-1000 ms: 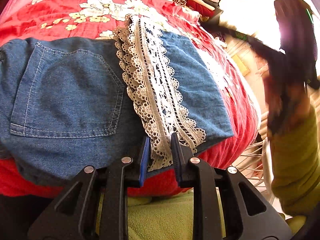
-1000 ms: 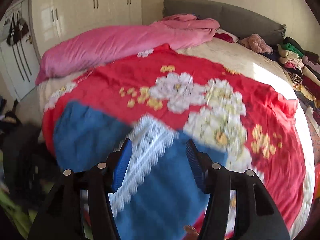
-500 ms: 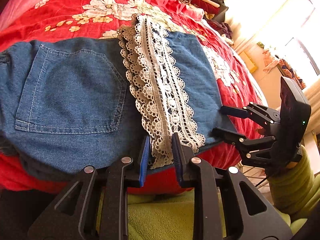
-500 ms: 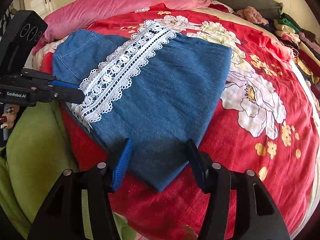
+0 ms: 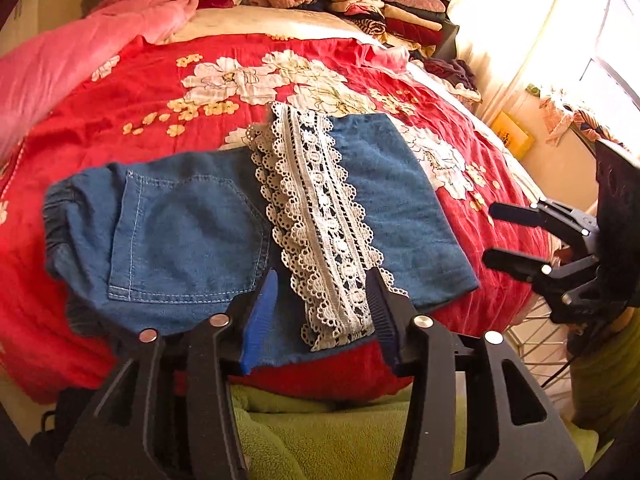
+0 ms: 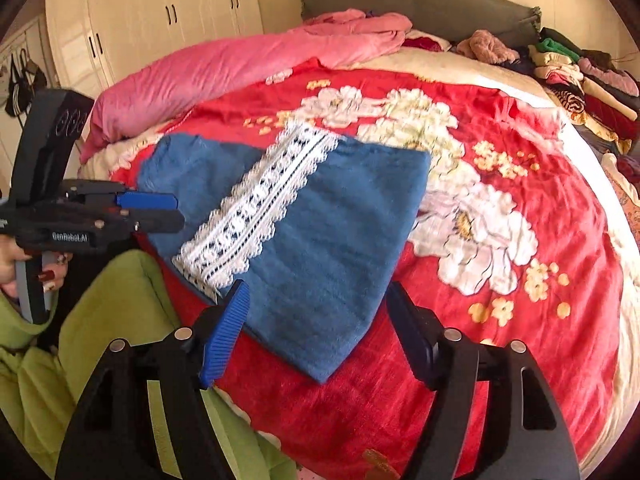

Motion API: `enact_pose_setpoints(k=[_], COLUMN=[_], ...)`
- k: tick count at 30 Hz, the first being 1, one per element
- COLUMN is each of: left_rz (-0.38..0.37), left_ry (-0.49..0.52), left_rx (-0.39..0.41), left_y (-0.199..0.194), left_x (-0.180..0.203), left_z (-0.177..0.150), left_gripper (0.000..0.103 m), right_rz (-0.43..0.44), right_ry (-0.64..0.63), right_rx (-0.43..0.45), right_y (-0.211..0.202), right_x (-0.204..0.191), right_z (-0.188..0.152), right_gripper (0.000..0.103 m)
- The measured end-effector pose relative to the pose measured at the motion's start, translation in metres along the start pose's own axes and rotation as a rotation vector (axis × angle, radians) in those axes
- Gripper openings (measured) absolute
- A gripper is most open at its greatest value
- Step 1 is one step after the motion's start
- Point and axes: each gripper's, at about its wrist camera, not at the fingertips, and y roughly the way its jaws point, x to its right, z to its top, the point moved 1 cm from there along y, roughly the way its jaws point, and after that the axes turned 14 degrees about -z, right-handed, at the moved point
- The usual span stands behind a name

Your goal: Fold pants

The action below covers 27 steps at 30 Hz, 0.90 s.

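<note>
Blue denim pants (image 5: 180, 232) lie folded on the red flowered blanket (image 5: 140, 92), back pocket up, with a white lace trim (image 5: 320, 208) running down the middle. My left gripper (image 5: 322, 312) hovers at the near edge, its jaws opening. The lace end shows between the fingers, and the pads do not press on it. In the right wrist view the pants (image 6: 340, 220) reach a pointed near corner. My right gripper (image 6: 318, 332) straddles that corner with its jaws opening and apart from the cloth. The left gripper (image 6: 160, 212) shows at the lace's left end.
A pink duvet (image 6: 240, 64) lies along the bed's far left. Stacked clothes (image 6: 580, 76) fill the far right corner. A person's green sleeve (image 6: 112, 300) is at the near edge. A white wire rack (image 5: 540, 344) stands beside the bed, and wardrobes (image 6: 160, 12) stand behind.
My left gripper let go of the lace end, widened and lifted back. My right gripper swung in to the pants' near corner and opened wider.
</note>
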Motion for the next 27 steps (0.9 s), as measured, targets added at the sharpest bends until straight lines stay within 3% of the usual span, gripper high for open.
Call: enact_pose_setpoints(k=[5,7,8,14,19,27], left_rz=[0.029,0.040,0.037,0.019,0.028,0.009], left_ry=[0.045,0.076,0.085,0.153,0.139,0.128], left_rx=[0.006,0.002,-0.001,-0.052,-0.157,-0.155], left_y=[0.003,0.007,0.008,0.033,0.064,0.069], left_x=[0.011,0.018,0.022,0.040,0.032,0.024], left_z=[0.002,0.003,0.004,0.006,-0.007,-0.012], left_gripper=[0.042,0.012,0.011,0.011,0.012,0.013], right_rz=[-0.011,-0.028,-0.030,-0.036,-0.024,-0.098], right_ry=[0.046,0.047,0.040,0.031,-0.009,-0.016], right_rx=[0.051,0.056,0.056,0.026,-0.015,-0.156], right_y=[-0.001,0.003,0.007,0.041,0.081,0.150], right_x=[0.014,0.017,0.018,0.019,0.008,0.018], right_z=[0.021,0.030,0.036,0.067,0.088,0.095], right_gripper=[0.070,0.070,0.070,0.070,0.070,0.070])
